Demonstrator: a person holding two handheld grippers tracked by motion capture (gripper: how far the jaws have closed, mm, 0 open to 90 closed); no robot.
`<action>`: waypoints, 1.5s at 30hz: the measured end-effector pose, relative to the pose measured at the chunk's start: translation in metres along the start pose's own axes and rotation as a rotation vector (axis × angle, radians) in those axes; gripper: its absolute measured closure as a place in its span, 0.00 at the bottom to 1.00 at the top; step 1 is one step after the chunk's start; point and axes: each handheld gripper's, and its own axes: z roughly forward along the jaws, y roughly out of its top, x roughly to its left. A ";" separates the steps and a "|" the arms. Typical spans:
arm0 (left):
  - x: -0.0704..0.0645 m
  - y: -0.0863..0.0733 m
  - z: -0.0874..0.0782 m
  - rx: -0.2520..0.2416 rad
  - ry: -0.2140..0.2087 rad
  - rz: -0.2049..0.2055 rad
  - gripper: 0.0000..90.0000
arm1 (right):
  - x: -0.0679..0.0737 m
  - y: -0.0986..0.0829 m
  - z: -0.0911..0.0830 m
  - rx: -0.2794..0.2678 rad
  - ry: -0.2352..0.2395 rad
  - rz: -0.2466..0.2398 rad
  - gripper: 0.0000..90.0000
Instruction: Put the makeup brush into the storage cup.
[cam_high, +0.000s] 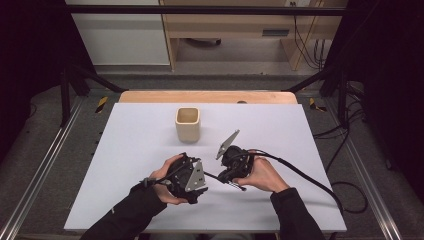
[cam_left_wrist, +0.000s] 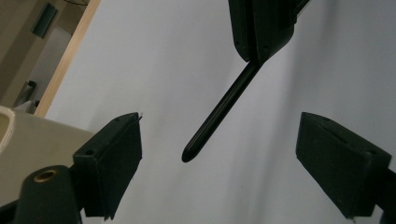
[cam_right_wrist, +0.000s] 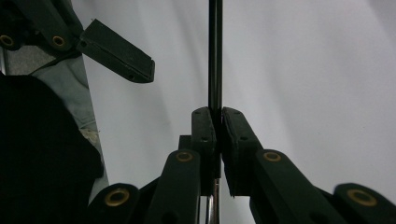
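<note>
A thin black rod (cam_right_wrist: 215, 56) runs straight up between the jaws of my right gripper (cam_right_wrist: 218, 112), which is shut on it. In the high view my right gripper (cam_high: 226, 172) points at my left gripper (cam_high: 194, 177) over the near middle of the white table (cam_high: 140, 150). The rod's back end (cam_high: 240, 187) sticks out by the right hand. My left gripper (cam_left_wrist: 219, 123) is open, its jaws wide apart on either side of the rod's rounded tip (cam_left_wrist: 189, 154), not touching it. The right gripper's jaws (cam_left_wrist: 261, 28) hold the rod at the top of the left gripper view.
A beige square cup (cam_high: 188, 124) stands upright behind the grippers at the table's middle; its wall (cam_left_wrist: 28, 140) is at the left of the left gripper view. The table's wooden back edge (cam_high: 207, 96) lies beyond. A black cable (cam_high: 310, 180) trails right.
</note>
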 end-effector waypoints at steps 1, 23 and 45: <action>0.000 0.000 0.000 0.000 0.000 0.000 0.17 | 0.000 0.000 0.000 0.000 0.000 0.000 0.94; -0.011 0.009 0.012 0.029 0.014 0.188 0.37 | 0.001 0.000 0.003 0.022 0.035 0.001 0.94; -0.021 0.011 0.020 0.062 0.005 0.346 0.70 | 0.003 0.001 0.009 0.049 0.062 0.003 0.94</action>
